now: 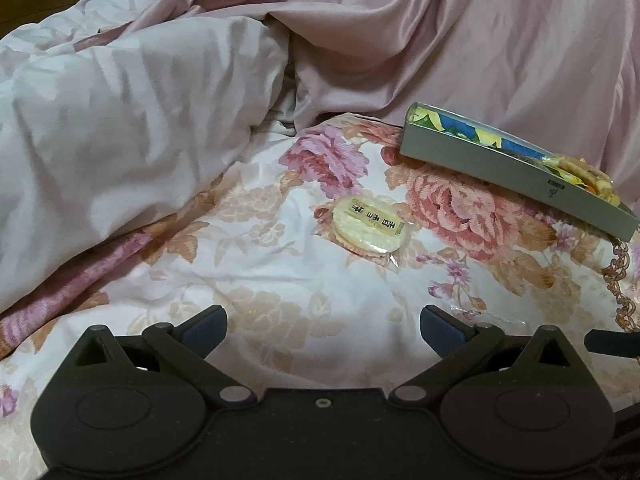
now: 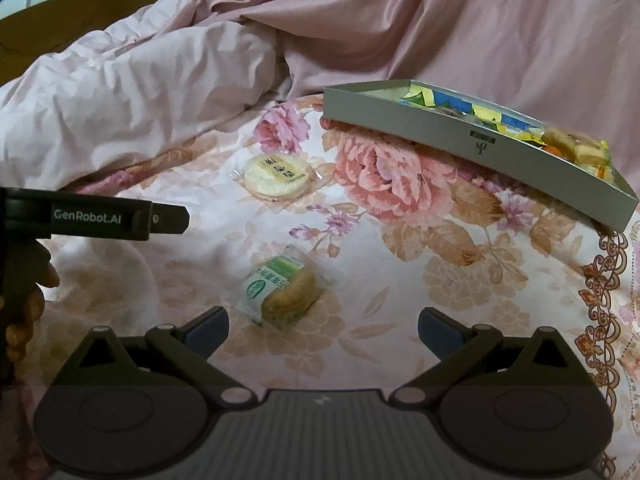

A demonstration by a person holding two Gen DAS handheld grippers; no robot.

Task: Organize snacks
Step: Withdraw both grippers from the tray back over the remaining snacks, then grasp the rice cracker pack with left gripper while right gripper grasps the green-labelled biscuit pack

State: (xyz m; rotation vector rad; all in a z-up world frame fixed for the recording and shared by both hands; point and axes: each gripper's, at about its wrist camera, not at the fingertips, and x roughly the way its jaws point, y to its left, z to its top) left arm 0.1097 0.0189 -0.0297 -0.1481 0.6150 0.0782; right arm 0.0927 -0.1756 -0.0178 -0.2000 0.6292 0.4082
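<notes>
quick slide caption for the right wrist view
Open right hand-held gripper over a green-wrapped pastry, with a round cracker and grey snack box beyond.

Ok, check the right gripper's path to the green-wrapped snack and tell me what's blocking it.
Nothing visible blocks it. The green-wrapped snack lies alone on the floral bedspread, just ahead of the open right gripper. The round cracker and grey box sit farther back.
</notes>
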